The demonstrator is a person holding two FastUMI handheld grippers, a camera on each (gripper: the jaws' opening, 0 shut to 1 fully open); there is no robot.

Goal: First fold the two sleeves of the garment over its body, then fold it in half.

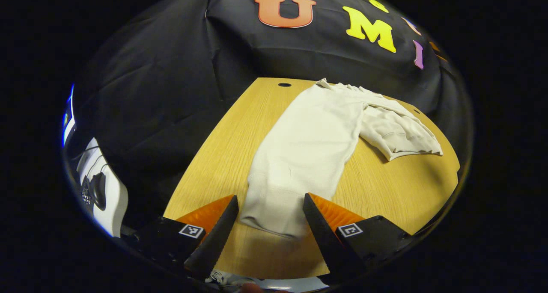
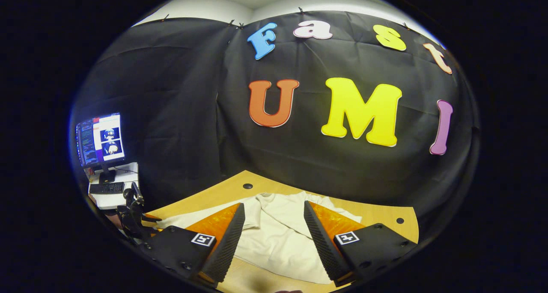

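Note:
A cream long-sleeved garment [image 1: 308, 147] lies flat on the wooden table [image 1: 222, 156], its hem nearest me in the left gripper view and its collar end far. One sleeve [image 1: 398, 130] sticks out to the right of the body, bent, with its cuff on bare wood. My left gripper [image 1: 269, 196] is open just above the hem, a finger on either side of it, holding nothing. In the right gripper view the garment [image 2: 278, 237] spreads below my right gripper [image 2: 274, 204], which hangs open over the cloth near the collar. Part of the garment is hidden behind its fingers.
The table [image 2: 376, 216] has small round holes [image 1: 284, 84] near its far edge and ends close to the black cloth wall. Off its left end stands a white desk with a monitor [image 2: 100, 139] and a keyboard [image 2: 107, 188]. A dark rig [image 2: 130, 214] stands at that end.

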